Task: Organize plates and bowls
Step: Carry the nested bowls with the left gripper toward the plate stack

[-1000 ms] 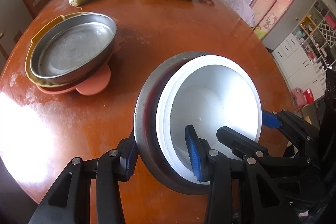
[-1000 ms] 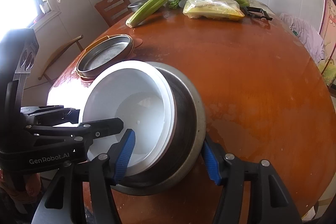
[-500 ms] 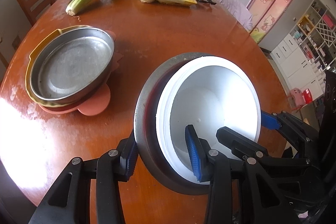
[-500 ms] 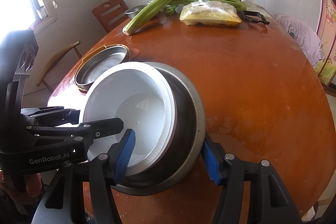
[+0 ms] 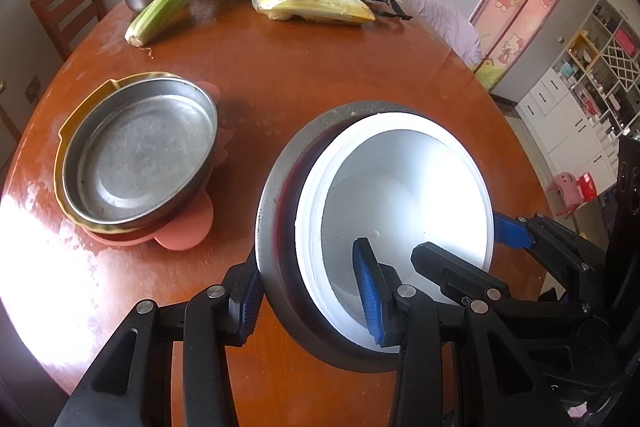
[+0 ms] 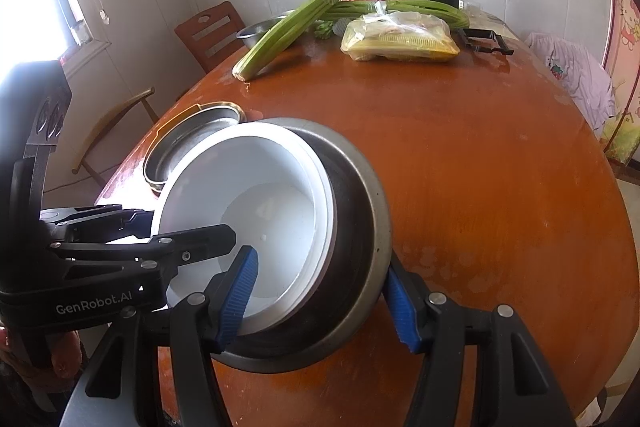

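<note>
White bowl point(image 5: 404, 195) nested in the steel bowl point(image 5: 276, 195) hangs tilted right of the plate stack point(image 5: 136, 159), both tongs point(image 5: 308, 291) point(image 6: 320, 303) clamping opposite rims, probably to carry it level.

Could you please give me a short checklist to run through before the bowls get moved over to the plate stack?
1. Left gripper clamped across the rims of the metal bowl and the white bowl: ok.
2. Right gripper clamped on the opposite rim: ok.
3. White bowl nested inside metal bowl: ok.
4. Bowls level: not ok, tilted.
5. Metal plate on top of the stack free of objects: ok.
6. Bowls lifted off the table: cannot tell.
</note>
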